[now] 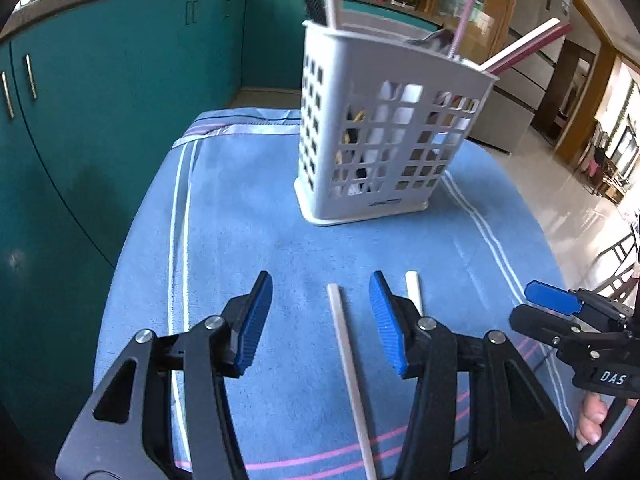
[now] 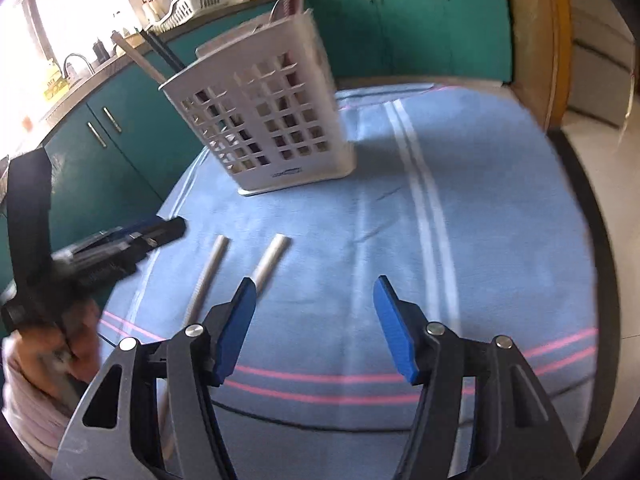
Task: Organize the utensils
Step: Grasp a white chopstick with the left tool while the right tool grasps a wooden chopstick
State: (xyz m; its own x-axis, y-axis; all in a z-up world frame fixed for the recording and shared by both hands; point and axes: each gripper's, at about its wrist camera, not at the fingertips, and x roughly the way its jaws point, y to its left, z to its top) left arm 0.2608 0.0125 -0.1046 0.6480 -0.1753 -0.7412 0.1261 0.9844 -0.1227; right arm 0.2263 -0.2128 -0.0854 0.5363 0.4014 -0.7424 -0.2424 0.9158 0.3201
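Observation:
A white slotted utensil caddy (image 1: 380,128) (image 2: 260,120) stands on the blue cloth and holds pink and white chopsticks, a black handle and a metal spoon. Two loose white chopsticks lie side by side on the cloth. My left gripper (image 1: 320,280) is open, low over the cloth; one white chopstick (image 1: 348,360) (image 2: 208,272) lies between its jaws, untouched. The other chopstick (image 1: 412,288) (image 2: 272,256) shows just past the right finger. My right gripper (image 2: 316,282) is open and empty, to the right of both sticks. It appears at the right edge of the left wrist view (image 1: 536,300).
The blue striped cloth (image 2: 440,200) covers a rounded table with edges near on all sides. Teal cabinets (image 1: 100,100) stand close on the left and behind. The left gripper (image 2: 160,232) looks blurred in the right wrist view, with a hand (image 2: 76,344) on its handle.

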